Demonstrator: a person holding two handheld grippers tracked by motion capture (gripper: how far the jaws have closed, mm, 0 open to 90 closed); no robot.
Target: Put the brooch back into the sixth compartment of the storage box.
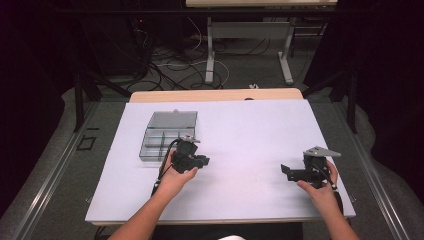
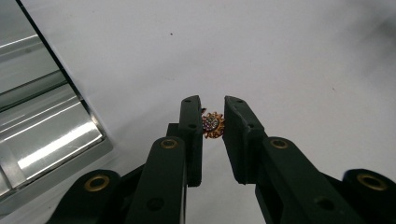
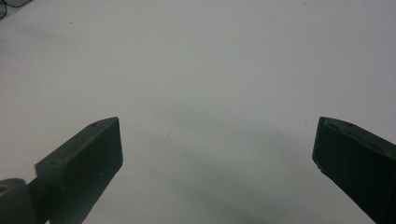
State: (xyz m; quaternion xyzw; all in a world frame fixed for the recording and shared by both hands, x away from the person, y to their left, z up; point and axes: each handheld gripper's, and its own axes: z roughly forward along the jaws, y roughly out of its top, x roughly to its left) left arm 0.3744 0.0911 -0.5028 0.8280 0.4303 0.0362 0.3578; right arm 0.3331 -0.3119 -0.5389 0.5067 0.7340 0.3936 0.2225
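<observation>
One small gold brooch point(image 2: 213, 125) shows pinched in the left claw point(image 2: 213, 122).

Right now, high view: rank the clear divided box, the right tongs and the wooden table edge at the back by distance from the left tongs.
1. Clear divided box: just behind the left tongs, slightly left.
2. Right tongs: across the white sheet, to the right.
3. Wooden table edge: farthest, at the back.

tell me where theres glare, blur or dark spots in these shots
High view: the surroundings fall to black, while the white table sheet is evenly lit. Left gripper view: bright glare streaks on the clear plastic compartment box; the small gold sunflower-shaped charm pinched by the left gripper is sharp. Right gripper view: the right gripper has soft-edged jaws above a faint shadow.
</observation>
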